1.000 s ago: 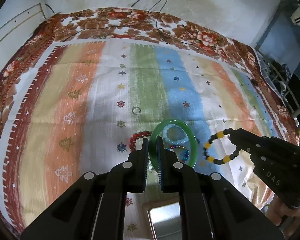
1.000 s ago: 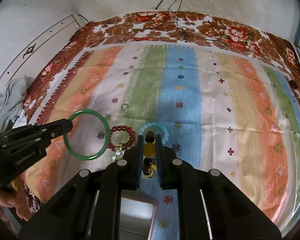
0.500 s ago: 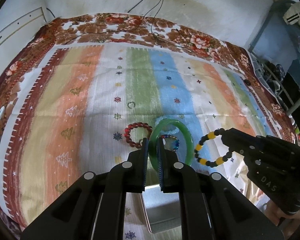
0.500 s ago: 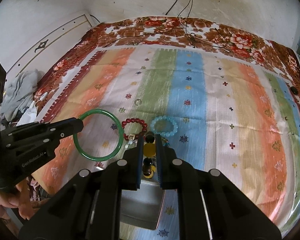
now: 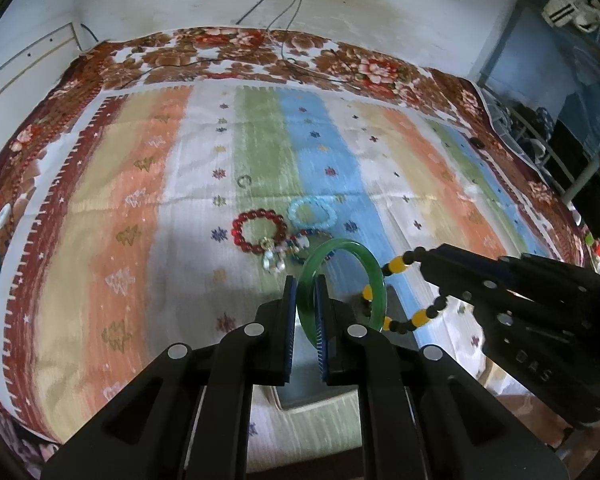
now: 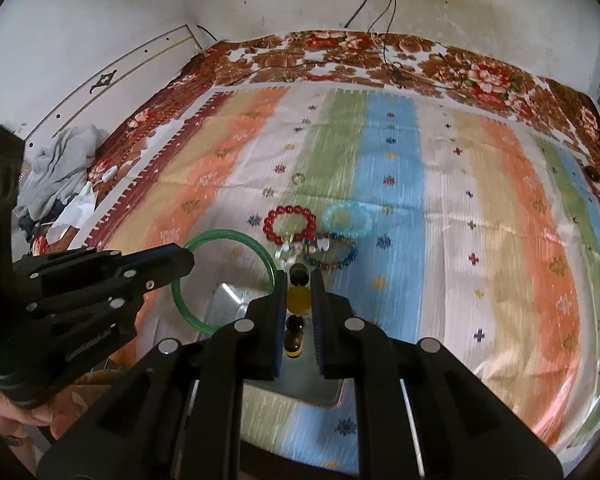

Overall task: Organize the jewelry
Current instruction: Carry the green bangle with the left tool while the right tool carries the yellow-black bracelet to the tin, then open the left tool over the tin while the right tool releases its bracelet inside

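Landmark: metal tray (image 6: pixel 236 300) on the striped bedspread (image 5: pixel 148 200)

- Left gripper (image 5: pixel 305 292): jaws pressed onto a green bangle (image 5: pixel 374 280), held on edge above the tray
- Right gripper (image 6: pixel 299 280): jaws pinching a black-and-yellow bead bracelet (image 5: pixel 416 316), over the tray's right part
- Red bead bracelet (image 6: pixel 290 224): flat on the cloth just beyond the tray
- Pale blue bracelet (image 6: pixel 348 220): beside the red one, on its right
- Dark multicoloured bead bracelet (image 6: pixel 334 256): between those two and the tray, touching the red one's charm

"DAS" on the right tool (image 5: pixel 428 256)
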`<state>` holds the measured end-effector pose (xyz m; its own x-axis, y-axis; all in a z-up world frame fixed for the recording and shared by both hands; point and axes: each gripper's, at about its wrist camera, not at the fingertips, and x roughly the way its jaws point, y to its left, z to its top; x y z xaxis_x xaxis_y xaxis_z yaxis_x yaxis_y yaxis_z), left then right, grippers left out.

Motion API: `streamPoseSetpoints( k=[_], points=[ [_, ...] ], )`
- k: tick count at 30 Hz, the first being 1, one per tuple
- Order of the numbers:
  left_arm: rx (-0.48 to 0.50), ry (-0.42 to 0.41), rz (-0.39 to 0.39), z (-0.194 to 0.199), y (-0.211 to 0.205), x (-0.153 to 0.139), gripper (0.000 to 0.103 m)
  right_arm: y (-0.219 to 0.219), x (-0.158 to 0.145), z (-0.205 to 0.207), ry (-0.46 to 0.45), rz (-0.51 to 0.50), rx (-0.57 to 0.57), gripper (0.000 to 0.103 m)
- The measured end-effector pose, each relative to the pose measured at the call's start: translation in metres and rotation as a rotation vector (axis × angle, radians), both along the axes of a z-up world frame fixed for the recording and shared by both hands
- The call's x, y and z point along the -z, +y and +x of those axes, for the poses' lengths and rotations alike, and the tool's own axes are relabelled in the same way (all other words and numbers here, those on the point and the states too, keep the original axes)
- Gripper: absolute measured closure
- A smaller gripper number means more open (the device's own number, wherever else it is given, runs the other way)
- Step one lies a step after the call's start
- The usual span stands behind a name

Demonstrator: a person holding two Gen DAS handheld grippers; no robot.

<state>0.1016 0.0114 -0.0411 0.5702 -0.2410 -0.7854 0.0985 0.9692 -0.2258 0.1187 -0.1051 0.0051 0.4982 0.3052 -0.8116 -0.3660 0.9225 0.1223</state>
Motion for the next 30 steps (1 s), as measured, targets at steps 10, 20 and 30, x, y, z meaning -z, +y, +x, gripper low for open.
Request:
streamPoseSetpoints(
  k=[10,20,30],
  points=[
    [0.0,0.011,0.032,-0.022,-0.005,0.011,0.094,-0.009,0.012,-0.02,0.03,-0.004,0.002,0.09],
    [0.017,0.025,0.04,-0.021,-0.01,0.015,0.093,-0.011,0.022,-0.02,0.065,-0.019,0.005,0.09],
    [0.008,0.023,0.045,-0.02,-0.008,0.014,0.091,-0.016,0.026,-0.014,0.077,-0.03,0.034,0.07]
  ],
)
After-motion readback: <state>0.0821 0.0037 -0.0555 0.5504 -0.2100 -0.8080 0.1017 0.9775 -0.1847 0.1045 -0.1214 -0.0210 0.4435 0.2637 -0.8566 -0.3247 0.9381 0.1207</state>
